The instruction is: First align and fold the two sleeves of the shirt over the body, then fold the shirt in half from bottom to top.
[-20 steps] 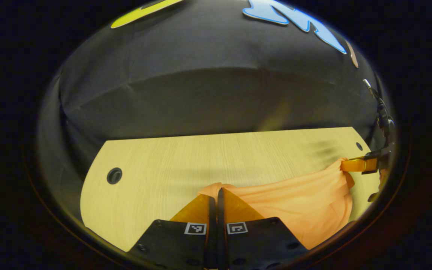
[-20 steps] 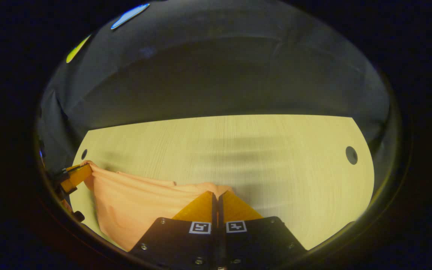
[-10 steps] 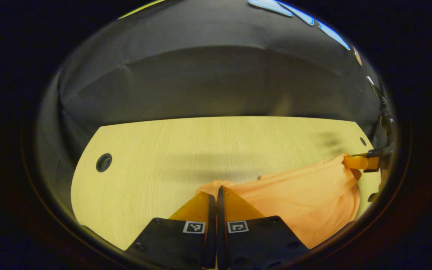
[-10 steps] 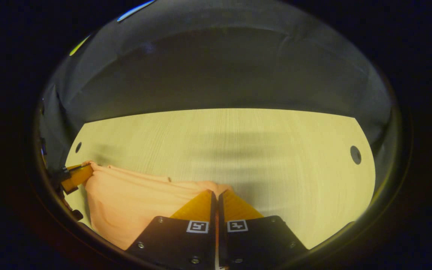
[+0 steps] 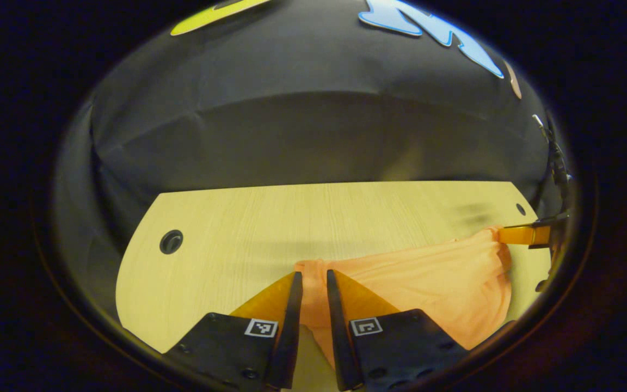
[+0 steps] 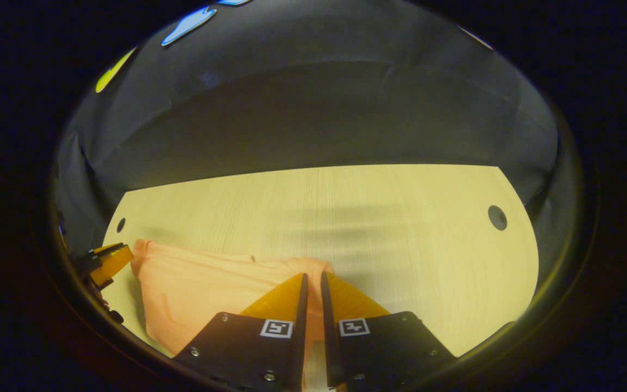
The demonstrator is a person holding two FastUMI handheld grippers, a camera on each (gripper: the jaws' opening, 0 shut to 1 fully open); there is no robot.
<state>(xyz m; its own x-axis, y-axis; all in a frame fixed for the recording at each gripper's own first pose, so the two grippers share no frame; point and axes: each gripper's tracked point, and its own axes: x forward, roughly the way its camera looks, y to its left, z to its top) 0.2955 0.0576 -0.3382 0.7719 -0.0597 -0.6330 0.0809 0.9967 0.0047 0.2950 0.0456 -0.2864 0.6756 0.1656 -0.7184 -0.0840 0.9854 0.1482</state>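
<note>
A peach-orange shirt (image 5: pixel 433 272) lies bunched on the wooden table (image 5: pixel 346 218), stretched between my two grippers. In the left gripper view my left gripper (image 5: pixel 311 276) stands open, its fingers parted with the shirt's corner lying loose in the gap. My right gripper (image 5: pixel 526 235) shows at the far right, at the shirt's other corner. In the right gripper view the shirt (image 6: pixel 199 283) spreads to the left, and my right gripper (image 6: pixel 313 275) is open by a narrow gap over the cloth's near corner. The left gripper (image 6: pixel 108 259) sits at the left edge, just off the shirt.
The table has a round cable hole (image 5: pixel 171 242) at one end and another hole (image 6: pixel 497 217) at the other. Behind its far edge hangs the black booth wall (image 5: pixel 313 136). Bare wood (image 6: pixel 373 218) stretches beyond the shirt.
Both grippers were shut on the shirt's corners and have now opened. The cloth has sunk lower and flatter onto the table.
</note>
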